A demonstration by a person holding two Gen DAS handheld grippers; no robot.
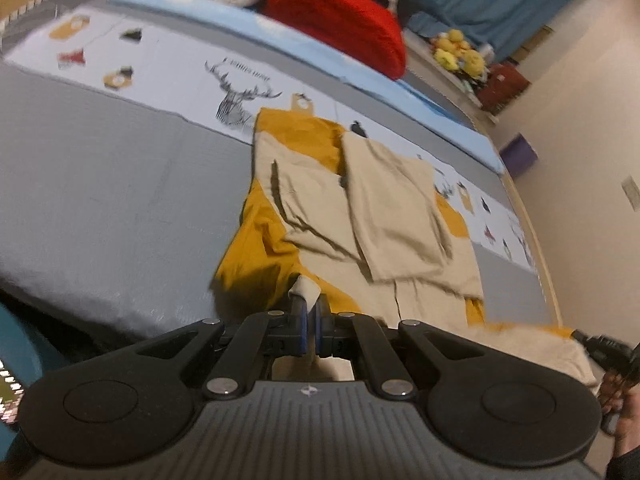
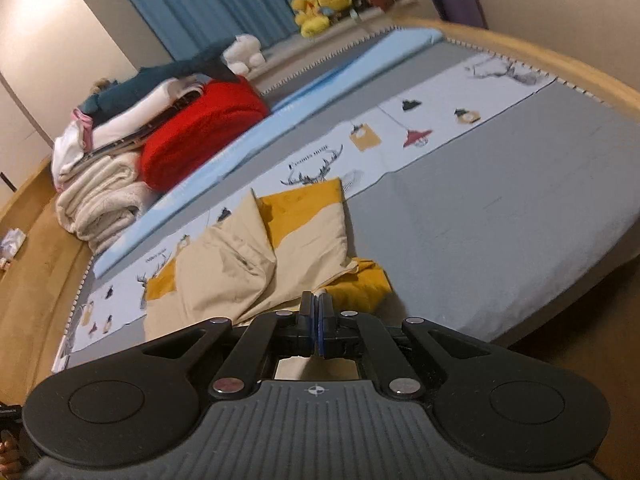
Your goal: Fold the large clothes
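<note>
- The left hand-held gripper (image 1: 309,304) has its jaws pressed together on a beige edge of the garment (image 1: 372,216); a small tuft of that cloth pokes up just past the fingertips.
- The right hand-held gripper (image 2: 316,302) is likewise closed tight, with a sliver of pale cloth showing at its tips, so it pinches the same garment (image 2: 248,264).
- The garment is mustard yellow outside and beige inside. It lies on the bed (image 1: 100,200), spreading away from both grippers, its near edge drawn up to them.
- Only the left view shows the two beige panels side by side ahead of the gripper, a strip of mustard between them, and the other gripper (image 1: 612,352) with a hand (image 1: 624,412) far to its right.
- Only the right view shows the full stack of folded cream blankets (image 2: 100,204) and white and dark clothes, well ahead and to the left of the gripper; the left view cuts that stack off.
- Both views catch the red blanket (image 1: 340,12) beyond the garment, the blue curtain (image 2: 200,4) and the yellow plush toys (image 2: 320,4) far ahead.
- The printed strip with deer heads (image 2: 316,172) runs across the grey bed cover, just beyond the garment's far end.
</note>
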